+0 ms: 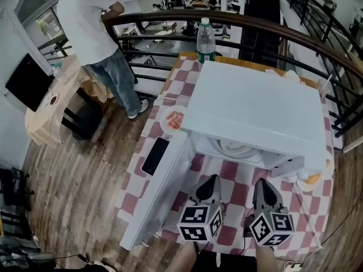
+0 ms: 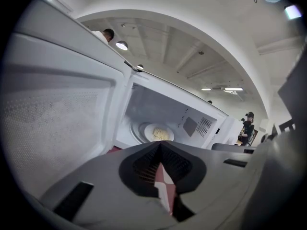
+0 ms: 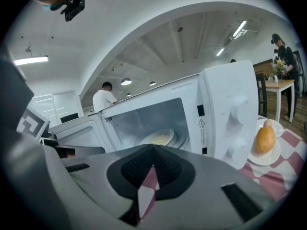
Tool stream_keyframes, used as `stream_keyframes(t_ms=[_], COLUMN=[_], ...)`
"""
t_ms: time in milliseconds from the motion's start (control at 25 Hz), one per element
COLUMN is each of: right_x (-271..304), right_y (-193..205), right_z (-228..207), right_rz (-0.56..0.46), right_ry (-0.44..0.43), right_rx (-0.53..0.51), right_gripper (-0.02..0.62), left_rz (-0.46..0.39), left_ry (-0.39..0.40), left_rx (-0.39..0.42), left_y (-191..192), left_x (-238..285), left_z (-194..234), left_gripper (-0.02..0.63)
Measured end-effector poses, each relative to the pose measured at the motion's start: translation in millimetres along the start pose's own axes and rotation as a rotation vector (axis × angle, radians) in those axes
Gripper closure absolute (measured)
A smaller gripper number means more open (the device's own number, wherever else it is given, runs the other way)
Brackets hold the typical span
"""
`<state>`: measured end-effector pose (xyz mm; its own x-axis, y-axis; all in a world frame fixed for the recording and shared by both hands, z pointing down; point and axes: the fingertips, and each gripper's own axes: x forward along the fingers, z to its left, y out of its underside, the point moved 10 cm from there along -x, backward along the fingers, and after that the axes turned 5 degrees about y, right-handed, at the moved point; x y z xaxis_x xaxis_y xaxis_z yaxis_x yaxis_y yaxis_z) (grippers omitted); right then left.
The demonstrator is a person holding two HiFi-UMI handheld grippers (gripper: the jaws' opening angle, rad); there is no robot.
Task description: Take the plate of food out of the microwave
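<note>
A white microwave [image 1: 255,112] stands on the checkered table with its door [image 1: 156,194] swung open to the left. Inside, on the turntable, lies a white plate of pale yellow food [image 2: 158,133], also visible in the right gripper view as the plate [image 3: 161,138] and from above only as a rim [image 1: 232,149]. My left gripper [image 1: 211,181] and right gripper [image 1: 262,183] hover side by side just in front of the opening, a short way from it. Both are shut with nothing between their jaws, the left gripper [image 2: 160,148] and the right gripper [image 3: 153,150] each pointing at the cavity.
A small plate with an orange bun [image 3: 265,139] sits by the microwave's right side [image 1: 311,179]. A plate of red food [image 1: 174,119] lies left of the microwave, a water bottle [image 1: 205,38] behind it. A railing [image 1: 170,17] runs past the table; a person [image 1: 93,27] stands beyond.
</note>
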<state>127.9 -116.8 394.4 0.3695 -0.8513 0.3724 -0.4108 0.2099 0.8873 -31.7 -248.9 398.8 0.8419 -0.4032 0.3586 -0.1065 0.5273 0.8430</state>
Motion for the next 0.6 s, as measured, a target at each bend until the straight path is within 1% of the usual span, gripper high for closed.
stream_keyframes(t_ms=[120, 320, 600], right_x=[4, 12, 25], right_y=[0, 3, 2], right_z=[0, -2, -15], right_rz=[0.004, 0.024, 0.037], right_ry=[-0.006, -0.026, -0.024], right_rx=[0.0, 0.008, 0.043], right_gripper=[0.603, 0.603, 0.603], left_rz=[-0.005, -0.018, -0.015], left_ry=[0.004, 0.02, 0.002], left_rx=[-0.025, -0.12, -0.147], left_y=[-1, 0, 1], left_x=[7, 21, 45], left_z=[-1, -2, -3], left_gripper=[0.594, 0.595, 0.595])
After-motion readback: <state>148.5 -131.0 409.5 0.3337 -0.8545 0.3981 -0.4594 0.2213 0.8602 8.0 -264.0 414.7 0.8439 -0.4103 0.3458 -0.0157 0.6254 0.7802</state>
